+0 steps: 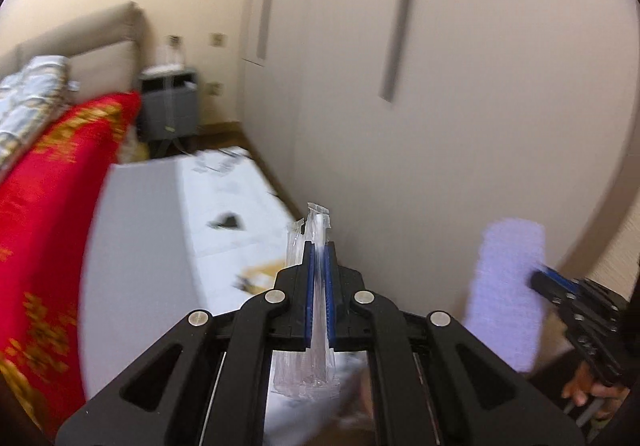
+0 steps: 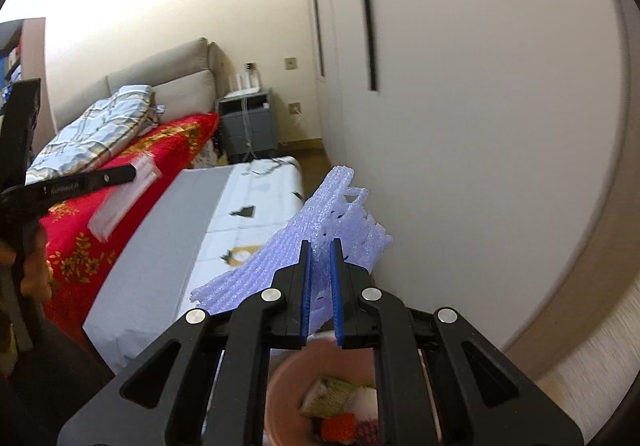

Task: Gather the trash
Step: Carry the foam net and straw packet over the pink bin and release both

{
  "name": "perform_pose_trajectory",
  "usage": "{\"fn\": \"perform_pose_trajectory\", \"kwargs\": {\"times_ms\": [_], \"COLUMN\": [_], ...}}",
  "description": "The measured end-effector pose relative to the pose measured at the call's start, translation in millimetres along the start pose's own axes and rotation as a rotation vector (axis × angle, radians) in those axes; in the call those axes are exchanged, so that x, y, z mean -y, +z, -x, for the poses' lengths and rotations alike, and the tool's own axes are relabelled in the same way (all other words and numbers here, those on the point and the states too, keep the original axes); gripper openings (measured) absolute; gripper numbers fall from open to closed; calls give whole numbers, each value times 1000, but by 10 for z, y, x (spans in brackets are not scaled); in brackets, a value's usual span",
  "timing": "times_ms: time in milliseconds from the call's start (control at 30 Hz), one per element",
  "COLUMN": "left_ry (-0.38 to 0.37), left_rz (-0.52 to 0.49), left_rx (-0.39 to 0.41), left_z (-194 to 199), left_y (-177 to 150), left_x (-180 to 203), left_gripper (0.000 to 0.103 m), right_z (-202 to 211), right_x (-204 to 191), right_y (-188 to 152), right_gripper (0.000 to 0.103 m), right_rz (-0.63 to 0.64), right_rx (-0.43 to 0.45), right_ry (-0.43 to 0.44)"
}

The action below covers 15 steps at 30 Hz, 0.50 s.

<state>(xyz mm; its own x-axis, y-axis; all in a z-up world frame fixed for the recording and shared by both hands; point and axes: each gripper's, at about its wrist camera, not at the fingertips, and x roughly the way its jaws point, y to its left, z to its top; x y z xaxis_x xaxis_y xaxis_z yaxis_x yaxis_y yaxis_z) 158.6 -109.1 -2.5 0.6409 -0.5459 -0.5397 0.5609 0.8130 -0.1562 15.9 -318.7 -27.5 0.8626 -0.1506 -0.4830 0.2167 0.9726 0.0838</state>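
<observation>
Left claw: our left gripper (image 1: 319, 250) is pressed together on a clear plastic wrapper (image 1: 310, 326), which sticks out past the blue pads (image 1: 308, 294) and hangs down behind them.
Right claw: our right gripper (image 2: 321, 246) pinches a sheet of pale purple foam wrap (image 2: 304, 246); the torn sheet fans out to the left and above the fingertips.
Across views: from the right camera we see the left gripper (image 2: 132, 172) at the far left, level, with the wrapper (image 2: 120, 198) dangling from its tip; from the left camera we see the right gripper (image 1: 538, 280) at the right edge with the foam (image 1: 508, 294) in it.
Hands: a hand (image 1: 592, 390) grips the right tool's handle, another hand (image 2: 34, 262) the left one.
Bin: we see a pink bin (image 2: 284, 398) just below the right gripper, with scraps of trash (image 2: 340, 410) inside.
Further out: a low white-topped bench (image 2: 248, 214) with a grey side, strewn with more bits.
Beyond: a bed with a red cover (image 2: 160, 150), a folded quilt (image 2: 92, 130), a grey nightstand (image 2: 248, 122), and a pale wardrobe (image 2: 480, 126) on the right.
</observation>
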Motion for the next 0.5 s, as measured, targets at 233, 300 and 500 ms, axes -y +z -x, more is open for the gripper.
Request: {"fn": "perform_pose_trajectory", "kwargs": {"times_ms": [233,300,500], "left_ry": [-126,-141,-170], "left_rz": [-75,-111,-123], "left_rx": [-167,-221,-273], "left_z": [-654,-847,-1149], "left_y": [-670,-856,-940], "left_x": [904,1039,1169], "left_gripper": [5,5,5], "right_z": [-152,-264,-512], "right_x": [393,467,438], "right_y": [-468,-546,-621], "right_gripper": [9,9,10], "right_rz": [-34,-68,-63], "right_rx": [-130,-195,-281], "right_ry": [-85,-91,-106]}}
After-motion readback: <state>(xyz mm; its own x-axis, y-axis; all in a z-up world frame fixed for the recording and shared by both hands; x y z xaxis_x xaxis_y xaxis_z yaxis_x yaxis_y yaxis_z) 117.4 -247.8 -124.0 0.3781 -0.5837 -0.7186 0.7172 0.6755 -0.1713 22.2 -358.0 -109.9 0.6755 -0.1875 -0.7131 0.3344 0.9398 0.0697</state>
